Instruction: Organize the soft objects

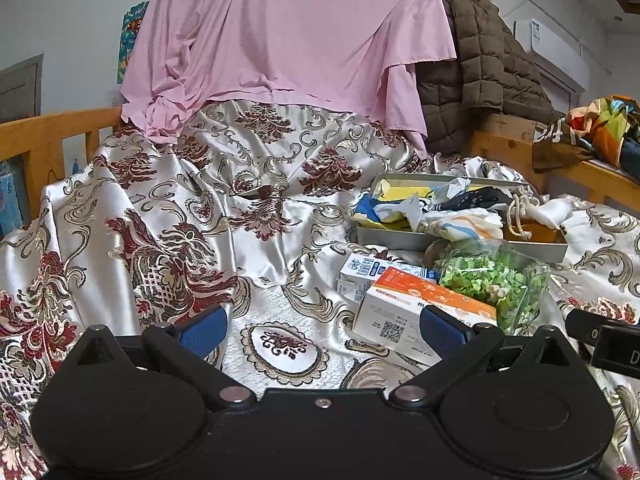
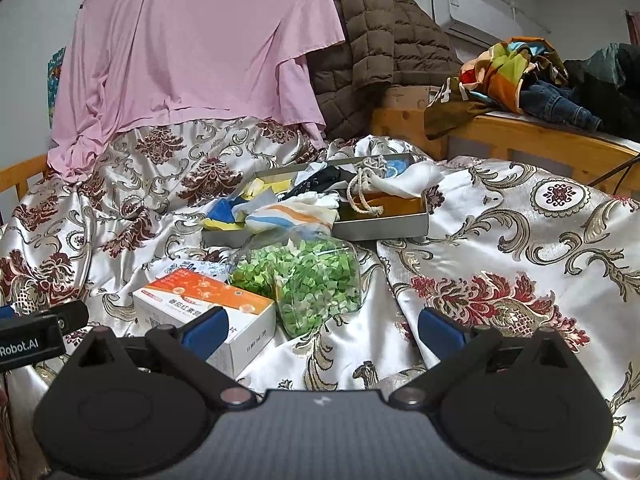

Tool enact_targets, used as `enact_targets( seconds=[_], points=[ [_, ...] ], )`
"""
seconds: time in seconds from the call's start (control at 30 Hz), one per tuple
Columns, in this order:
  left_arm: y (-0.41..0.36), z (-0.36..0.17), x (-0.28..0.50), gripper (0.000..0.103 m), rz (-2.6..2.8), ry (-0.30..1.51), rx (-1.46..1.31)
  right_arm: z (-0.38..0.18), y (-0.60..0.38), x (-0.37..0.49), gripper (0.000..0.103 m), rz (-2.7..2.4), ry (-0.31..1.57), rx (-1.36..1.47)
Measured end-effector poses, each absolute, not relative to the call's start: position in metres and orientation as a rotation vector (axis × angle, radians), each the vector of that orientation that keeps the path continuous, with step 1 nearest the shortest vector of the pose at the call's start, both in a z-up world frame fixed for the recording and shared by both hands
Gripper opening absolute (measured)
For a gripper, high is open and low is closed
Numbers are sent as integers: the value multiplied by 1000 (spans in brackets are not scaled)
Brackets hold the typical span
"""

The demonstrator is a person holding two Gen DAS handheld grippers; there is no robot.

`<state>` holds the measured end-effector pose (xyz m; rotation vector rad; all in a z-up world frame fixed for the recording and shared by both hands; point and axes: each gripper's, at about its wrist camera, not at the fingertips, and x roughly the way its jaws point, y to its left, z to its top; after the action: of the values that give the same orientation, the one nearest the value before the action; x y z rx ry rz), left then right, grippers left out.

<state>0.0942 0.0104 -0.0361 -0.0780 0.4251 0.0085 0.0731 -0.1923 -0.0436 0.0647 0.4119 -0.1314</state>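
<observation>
A grey metal tray (image 1: 396,239) (image 2: 380,229) lies on the patterned bedspread, holding soft items: a striped white cloth (image 2: 288,210) (image 1: 460,226), a yellow and blue cloth (image 1: 390,204) (image 2: 224,210), a dark cloth (image 2: 320,180) and a drawstring pouch (image 2: 370,176). In front of the tray sit a clear bag of green pieces (image 2: 308,284) (image 1: 492,280) and an orange-and-white box (image 2: 208,300) (image 1: 416,308). My left gripper (image 1: 322,330) is open over bare bedspread, left of the box. My right gripper (image 2: 320,330) is open, just short of the bag and box.
A blue-and-white carton (image 1: 360,272) lies behind the orange box. A pink sheet (image 1: 288,40) and a brown quilted jacket (image 2: 380,48) hang at the bed's head. Wooden rails (image 1: 52,136) (image 2: 520,136) border the bed; clothes (image 2: 528,80) pile on the right ledge.
</observation>
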Motion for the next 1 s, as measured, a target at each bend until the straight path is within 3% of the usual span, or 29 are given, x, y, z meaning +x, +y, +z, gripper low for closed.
enact_targets(
  seconds=[1.0],
  points=[
    [13, -41, 96, 102, 12, 442, -79, -49, -189, 79, 103, -140, 462, 14]
  ],
)
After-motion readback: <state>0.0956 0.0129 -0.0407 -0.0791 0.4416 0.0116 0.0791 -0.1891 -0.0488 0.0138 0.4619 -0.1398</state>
